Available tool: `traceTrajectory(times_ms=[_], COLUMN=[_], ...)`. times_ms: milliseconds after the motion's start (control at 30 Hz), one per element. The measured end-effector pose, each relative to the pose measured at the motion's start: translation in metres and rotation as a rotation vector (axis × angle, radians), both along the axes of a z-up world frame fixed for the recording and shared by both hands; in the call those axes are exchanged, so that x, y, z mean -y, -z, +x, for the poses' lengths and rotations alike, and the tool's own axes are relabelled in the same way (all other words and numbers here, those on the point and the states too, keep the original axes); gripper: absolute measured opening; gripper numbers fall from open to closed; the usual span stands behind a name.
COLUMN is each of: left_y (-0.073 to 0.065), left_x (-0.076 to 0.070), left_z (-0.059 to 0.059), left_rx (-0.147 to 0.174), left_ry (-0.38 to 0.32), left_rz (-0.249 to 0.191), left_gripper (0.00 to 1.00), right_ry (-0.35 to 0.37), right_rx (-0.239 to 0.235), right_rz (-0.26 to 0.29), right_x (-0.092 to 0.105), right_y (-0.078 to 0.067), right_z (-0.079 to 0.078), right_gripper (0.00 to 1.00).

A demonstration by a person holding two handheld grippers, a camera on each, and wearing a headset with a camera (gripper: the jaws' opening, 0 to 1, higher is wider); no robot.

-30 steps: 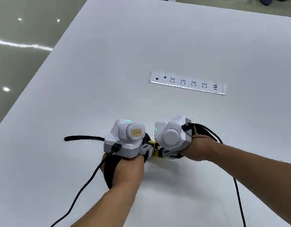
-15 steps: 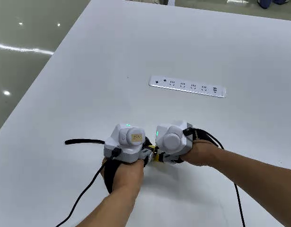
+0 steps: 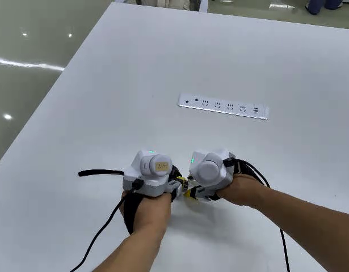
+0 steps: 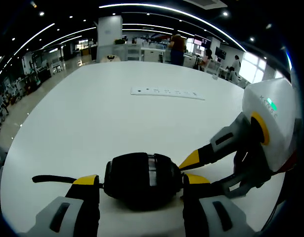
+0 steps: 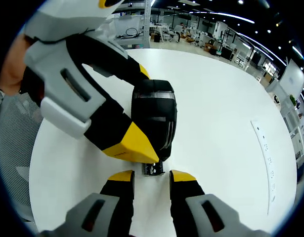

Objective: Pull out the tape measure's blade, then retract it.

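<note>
Black tape measure [image 4: 142, 178] sits squeezed between the two yellow tips of the left gripper [image 4: 140, 181], low on the white surface [image 4: 102, 113]. Both tips press on its sides, so this gripper is closed tight on it. A thin black strap [image 4: 52, 178] trails out past the left tip of that gripper.

The right gripper [image 5: 152, 177] faces the tape measure from the other side, very close. Its two yellow tips are only a little way apart. The small metal end of the blade [image 5: 152, 169] pokes out of the case and lies right between those tips. A thin gap shows on each side of it, so the tips are not pinching it. In the head view the two grippers are side by side, almost touching. A long white power strip [image 3: 222, 106] lies well ahead of both grippers.
</note>
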State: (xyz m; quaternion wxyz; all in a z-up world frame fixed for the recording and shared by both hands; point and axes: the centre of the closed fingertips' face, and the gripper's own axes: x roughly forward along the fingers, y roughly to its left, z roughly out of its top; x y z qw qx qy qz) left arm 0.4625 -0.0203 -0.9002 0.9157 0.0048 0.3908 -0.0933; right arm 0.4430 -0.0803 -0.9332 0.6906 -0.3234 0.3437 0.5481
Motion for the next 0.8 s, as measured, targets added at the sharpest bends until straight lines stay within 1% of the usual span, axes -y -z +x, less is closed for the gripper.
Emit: traceTrajectory(times_ms=[133,233,300,333,367,433,533,600,733,800], left_y=[-0.001,-0.002,-0.004,-0.005,-0.005,-0.008,-0.010,-0.012,-0.016,-0.019], left_x=[-0.001,0.000,0.002,0.004,0.004,0.005,0.007,0.007,0.006,0.004], left_z=[-0.003,-0.005,-0.006,-0.007,-0.009,-0.011,-0.014,-0.015,-0.019,-0.020], left_rx=[-0.008,-0.009,-0.009,-0.010,-0.013,-0.003,0.000,0.004,0.011,0.020], left_ry=[0.009,0.024,0.030,0.029,0.031,0.036,0.054,0.059,0.075,0.079], left_rz=[0.002,-0.002,-0.015,-0.035,-0.035,-0.033,-0.031,-0.031,-0.025,-0.027], left_gripper=[0.68,0.69,0.72,0.74,0.74,0.74,0.74,0.74,0.75,0.75], right_ry=[0.025,0.051,0.064,0.072,0.081,0.104,0.138,0.154,0.186,0.204], right_rx=[0.000,-0.002,-0.004,-0.003,-0.004,-0.005,0.000,0.009,0.012,0.010], right_rz=[0.009,0.020,0.018,0.022,0.025,0.036,0.047,0.057,0.068,0.075], right_x=[0.001,0.003,0.005,0.006,0.006,0.009,0.012,0.014,0.017,0.018], right_y=[-0.003,-0.007,-0.009,-0.011,-0.013,-0.016,-0.021,-0.025,-0.031,-0.033], right_z=[-0.001,-0.003,-0.005,-0.006,-0.006,-0.007,-0.007,-0.007,-0.010,-0.011], right_gripper=[0.30,0.31,0.33,0.33,0.33,0.33,0.35,0.35,0.37,0.38])
